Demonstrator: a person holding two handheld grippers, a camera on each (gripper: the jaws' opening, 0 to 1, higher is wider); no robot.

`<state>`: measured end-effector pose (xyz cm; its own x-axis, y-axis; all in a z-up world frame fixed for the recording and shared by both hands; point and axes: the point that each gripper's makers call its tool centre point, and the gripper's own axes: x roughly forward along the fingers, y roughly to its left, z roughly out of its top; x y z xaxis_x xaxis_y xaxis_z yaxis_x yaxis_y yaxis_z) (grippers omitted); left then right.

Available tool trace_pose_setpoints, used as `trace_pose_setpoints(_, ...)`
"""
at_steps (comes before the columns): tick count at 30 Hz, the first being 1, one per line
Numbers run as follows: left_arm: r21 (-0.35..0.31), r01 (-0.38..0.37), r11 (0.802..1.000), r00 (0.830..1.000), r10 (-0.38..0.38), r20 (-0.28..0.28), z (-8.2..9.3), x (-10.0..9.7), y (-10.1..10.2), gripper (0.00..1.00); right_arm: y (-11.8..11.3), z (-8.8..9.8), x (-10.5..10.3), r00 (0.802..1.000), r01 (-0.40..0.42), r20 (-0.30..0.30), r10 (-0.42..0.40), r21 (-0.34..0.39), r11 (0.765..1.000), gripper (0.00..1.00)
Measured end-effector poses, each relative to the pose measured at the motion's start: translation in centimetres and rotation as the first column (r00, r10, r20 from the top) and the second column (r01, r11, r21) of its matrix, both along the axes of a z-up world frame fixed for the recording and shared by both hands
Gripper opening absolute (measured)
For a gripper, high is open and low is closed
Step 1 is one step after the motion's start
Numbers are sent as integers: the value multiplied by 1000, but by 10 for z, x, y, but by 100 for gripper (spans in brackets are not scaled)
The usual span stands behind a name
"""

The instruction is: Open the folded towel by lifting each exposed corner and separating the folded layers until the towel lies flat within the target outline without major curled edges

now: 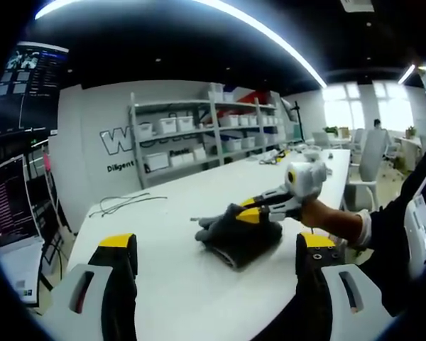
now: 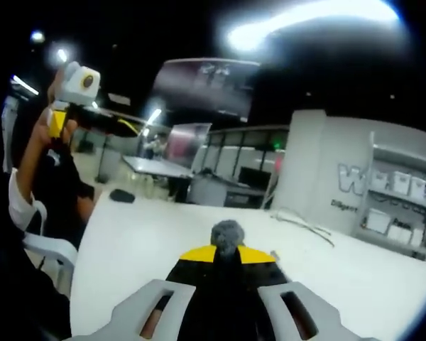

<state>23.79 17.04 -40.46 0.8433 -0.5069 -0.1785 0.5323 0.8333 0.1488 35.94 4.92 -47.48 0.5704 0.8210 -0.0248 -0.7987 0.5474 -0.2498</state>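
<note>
We see the dark grey folded towel [image 1: 238, 238] lying in a bundle on the long white counter [image 1: 170, 284], ahead of the left hand-held gripper [image 1: 216, 288] and between the lines of its two jaws, well short of being spread. We judge it sits bunched like this because only one corner is being lifted so far: the right hand-held gripper [image 1: 236, 211], reaching in from the right in the left gripper view, has its yellow-tipped jaws drawn together on a raised fold of the towel. In the right gripper view, a grey tuft of cloth [image 2: 227, 236] pokes out just beyond the pinched yellow tips of the right hand-held gripper. The left hand-held gripper hangs back above the counter with its jaws wide apart, gripping nothing, probably ready to take another corner.
</note>
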Motion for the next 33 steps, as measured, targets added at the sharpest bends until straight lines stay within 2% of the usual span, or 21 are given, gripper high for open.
trace_pose_setpoints(33,3,-8,1000,1000,8,5,2,-1,5,91,-26,19,6,997,82,-23,-80,144,986,4)
